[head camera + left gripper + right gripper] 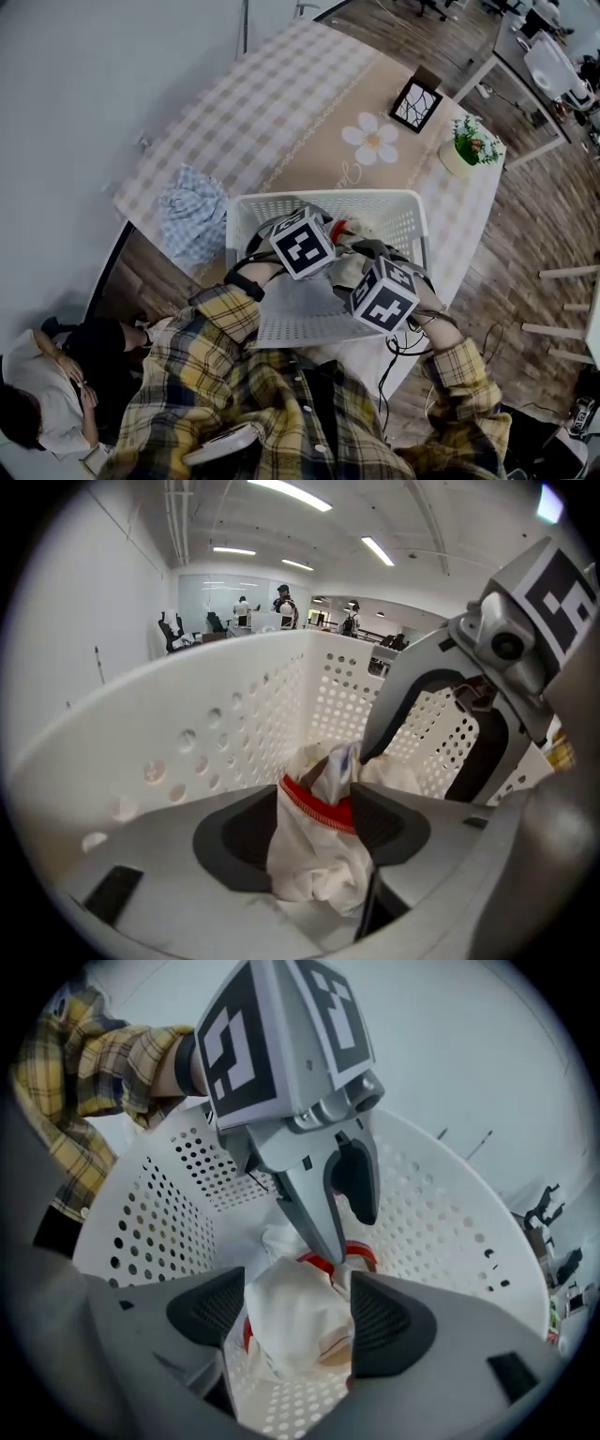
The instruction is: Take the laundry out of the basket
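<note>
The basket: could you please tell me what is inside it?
Inside the basket lies crumpled white cloth with red trim. The left gripper and right gripper both straddle it, jaws open. Whatever lies beneath the cloth is covered.

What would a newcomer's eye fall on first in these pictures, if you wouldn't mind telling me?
A white perforated basket stands on the checked table. Reaching into it, the left hand-held gripper and right hand-held gripper each straddle a crumpled white garment with red trim, jaws open. A blue checked cloth lies beside the basket, at its left in the head view.
</note>
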`<action>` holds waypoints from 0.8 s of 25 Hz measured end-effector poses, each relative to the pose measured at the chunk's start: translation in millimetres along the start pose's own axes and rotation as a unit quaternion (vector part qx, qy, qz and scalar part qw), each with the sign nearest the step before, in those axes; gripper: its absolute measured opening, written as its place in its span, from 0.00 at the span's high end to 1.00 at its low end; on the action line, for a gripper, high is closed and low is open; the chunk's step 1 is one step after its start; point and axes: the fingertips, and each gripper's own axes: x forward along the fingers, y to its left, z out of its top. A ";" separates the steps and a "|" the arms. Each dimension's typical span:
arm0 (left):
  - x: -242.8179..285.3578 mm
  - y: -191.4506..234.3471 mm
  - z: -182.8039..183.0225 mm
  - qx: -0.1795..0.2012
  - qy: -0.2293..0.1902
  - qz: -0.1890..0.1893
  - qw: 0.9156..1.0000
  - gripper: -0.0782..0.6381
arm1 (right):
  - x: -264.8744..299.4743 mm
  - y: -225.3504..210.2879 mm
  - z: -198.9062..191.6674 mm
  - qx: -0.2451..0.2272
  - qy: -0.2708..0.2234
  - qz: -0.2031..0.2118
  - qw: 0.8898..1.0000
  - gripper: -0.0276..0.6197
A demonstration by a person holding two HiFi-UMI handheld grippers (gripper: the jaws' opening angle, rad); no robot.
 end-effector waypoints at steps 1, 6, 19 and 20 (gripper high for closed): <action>4.0 0.4 -3.7 -0.001 0.006 -0.004 1.000 0.49 | 5.3 0.6 -3.4 -0.004 0.009 0.003 1.000 0.37; 21.3 3.2 -19.2 0.001 0.027 -0.013 1.000 0.47 | 27.3 2.2 -19.0 -0.026 0.048 0.004 0.999 0.37; 48.0 -6.2 -36.1 -0.001 0.046 -0.025 0.999 0.57 | 68.4 2.9 -52.2 -0.051 0.098 0.001 0.994 0.45; 48.4 -7.7 -37.5 0.001 0.048 -0.029 0.998 0.61 | 69.4 3.4 -52.0 -0.052 0.098 0.000 0.994 0.45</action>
